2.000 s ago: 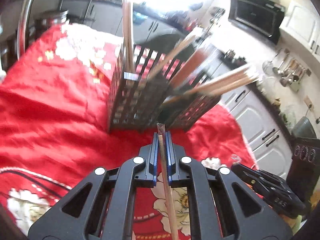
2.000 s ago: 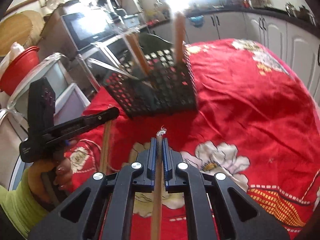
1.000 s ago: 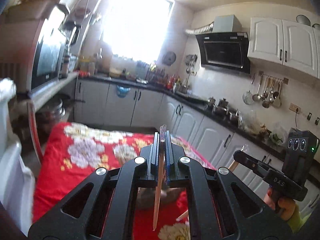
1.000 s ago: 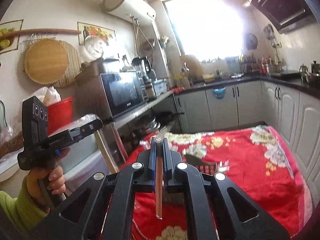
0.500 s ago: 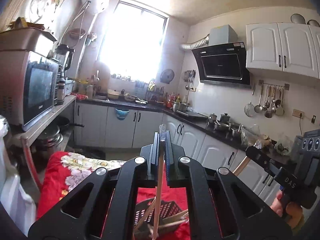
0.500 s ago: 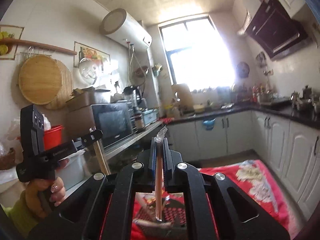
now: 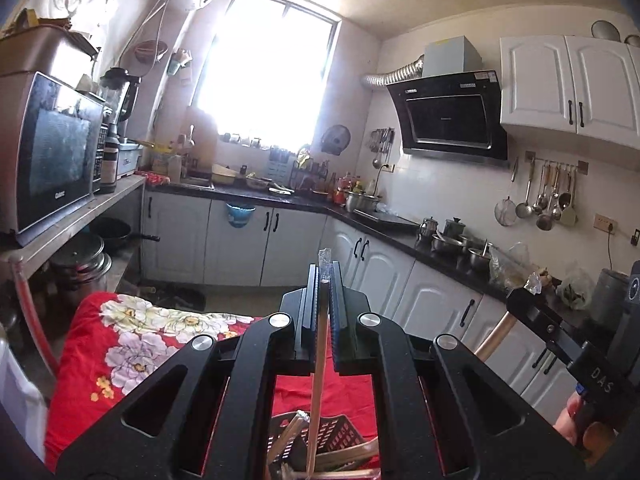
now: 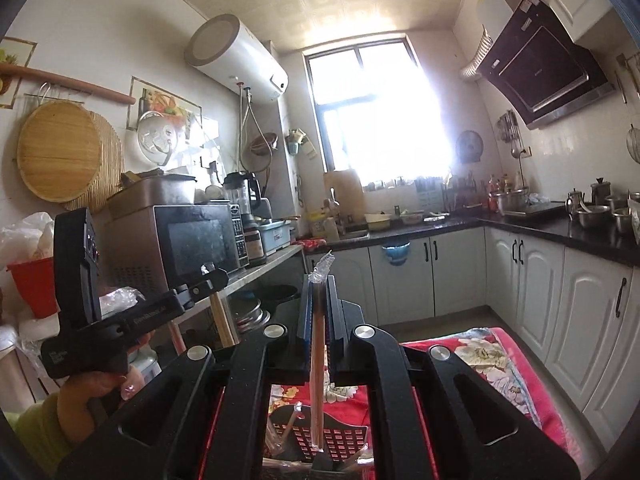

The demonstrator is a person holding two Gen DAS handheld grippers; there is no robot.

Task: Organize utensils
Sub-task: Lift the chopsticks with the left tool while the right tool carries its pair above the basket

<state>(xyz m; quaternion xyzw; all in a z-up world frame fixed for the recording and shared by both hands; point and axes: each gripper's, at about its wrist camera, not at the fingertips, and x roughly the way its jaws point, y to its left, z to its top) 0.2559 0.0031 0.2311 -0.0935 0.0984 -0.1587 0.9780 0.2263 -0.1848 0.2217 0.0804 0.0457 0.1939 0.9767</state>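
Wooden stick in each gripper, basically. The left gripper [image 7: 323,276] has its jaws pinched down on a thin pale chopstick [image 7: 316,396] still in clear wrapping, the crinkly plastic tip poking out just past the jaw ends, the rest hanging down below them. Same deal with the right gripper [image 8: 319,284]: jaws clamped on a darker reddish-brown chopstick [image 8: 317,380], wrapper end sticking up above them, shaft running down under them.

Both grippers point roughly level out at the kitchen. Well below the jaws sits the black mesh basket [image 8: 340,444] on the red floral cloth [image 7: 120,344] covering the worktop, with a few more wrapped sticks [image 7: 290,432] leaning in it. In both wrist views the held chopstick's lower end lines up over the basket; can't tell if either one touches it.

From the right wrist view you can see the left gripper off to the left of the jaws, held by a hand [image 8: 96,392] with a green sleeve [image 8: 44,436].
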